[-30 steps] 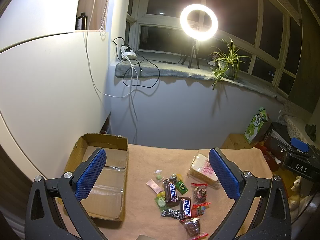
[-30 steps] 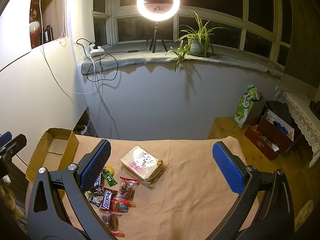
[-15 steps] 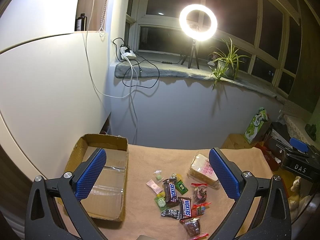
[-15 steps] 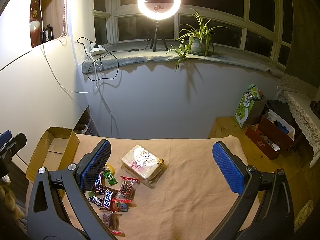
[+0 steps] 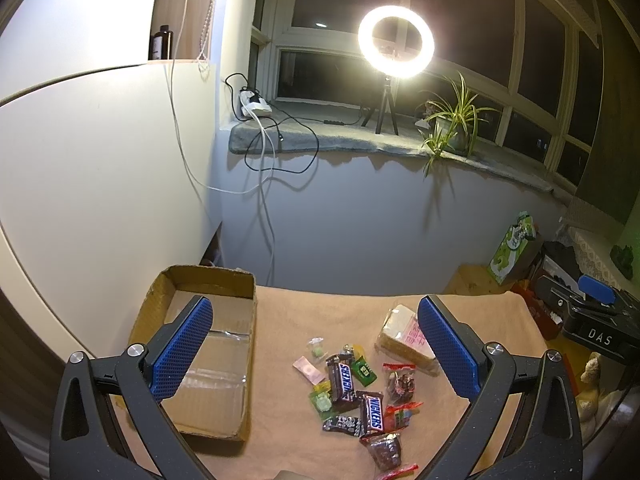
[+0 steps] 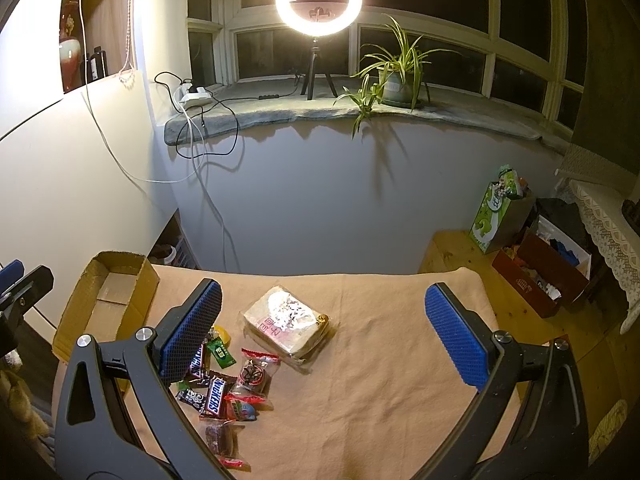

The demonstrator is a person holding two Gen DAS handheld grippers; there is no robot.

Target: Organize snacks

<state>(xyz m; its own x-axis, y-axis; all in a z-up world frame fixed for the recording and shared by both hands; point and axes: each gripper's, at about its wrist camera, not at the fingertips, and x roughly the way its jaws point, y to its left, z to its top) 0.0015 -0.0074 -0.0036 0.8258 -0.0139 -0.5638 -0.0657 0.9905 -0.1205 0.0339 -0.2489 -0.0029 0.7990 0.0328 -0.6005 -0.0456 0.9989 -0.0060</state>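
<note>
Both tools hang above the tan cloth-covered surface, nothing gripped. Left tool: blue pads spread wide, empty. Right tool: same, spread wide and empty.

Snacks lie loose on the cloth in one small heap, none sorted yet by my reading. Brown Snickers bars sit in the middle, touching a dark crinkled wrapper and red-edged clear candy packets. Small green sachet and pale pink flat packet lie at the heap's near-left edge. Clear-wrapped block of sliced bread with pink print rests apart from the heap, further right.

Risks from here:
- Heap is tight and overlapping. Closing on one bar may drag or pinch its neighbour too.
- Slick wrappers could slide out of the pads if I catch only a crimped end.
- Bread block is soft. A hard squeeze would likely crush it.
- Cloth is loose. Pads coming in too low could snag it and shift everything.
- Small packets near the front edge could get knocked off the surface.

Container: open brown cardboard box at the left end of the surface, flaps up, well apart from the heap. Only its taped floor shows, with no snacks inside.
</note>
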